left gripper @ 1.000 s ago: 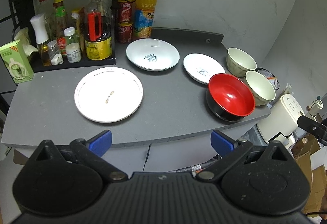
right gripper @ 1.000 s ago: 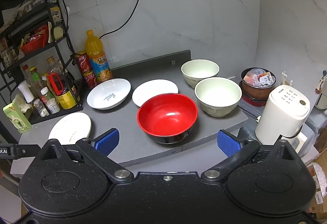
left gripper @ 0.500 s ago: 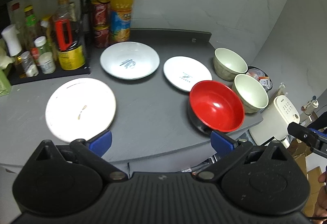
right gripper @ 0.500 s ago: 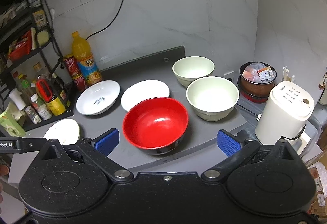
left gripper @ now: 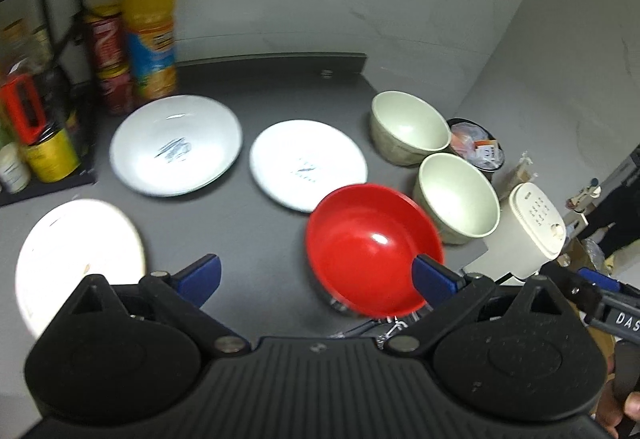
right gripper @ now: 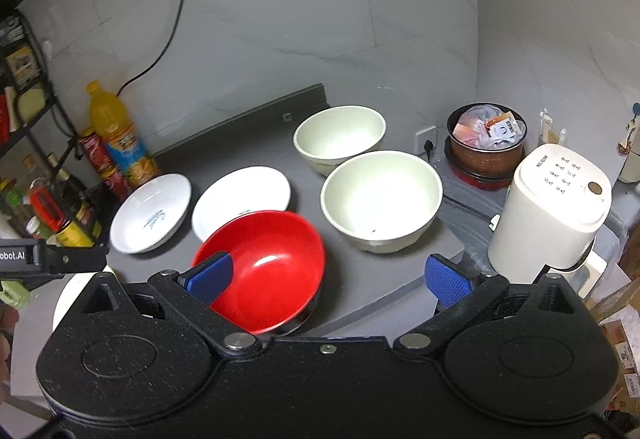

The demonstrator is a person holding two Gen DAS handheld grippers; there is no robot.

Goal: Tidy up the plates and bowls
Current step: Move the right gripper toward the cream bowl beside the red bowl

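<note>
Both grippers hover at the near edge of the grey counter [right gripper: 248, 111], jaws spread wide and empty; nothing gripped yet. Left gripper [left gripper: 316, 277] sits at lower centre of its view, its right blue pad overlapping the rim of the red bowl [left gripper: 372, 251] in the picture; contact cannot be told, and the view is motion-blurred. Right gripper [right gripper: 328, 279] at lower centre of its view, left pad in front of the same red bowl, right pad over the counter edge. Dishes lie sorted by kind already: two cream bowls [right gripper: 380, 199] just beside each other at centre right, red bowl in front of them; three white plates, the flat plate [left gripper: 80, 255] at lower left, the deep plate [left gripper: 176, 151] and the small plate [left gripper: 308, 163] at mid frame. Judgement: wide jaws suit straddling a rim; red bowl likely first target, to go with the cream bowls. White kettle [right gripper: 552, 211] stands off the counter's right edge, clear of the work.
</note>
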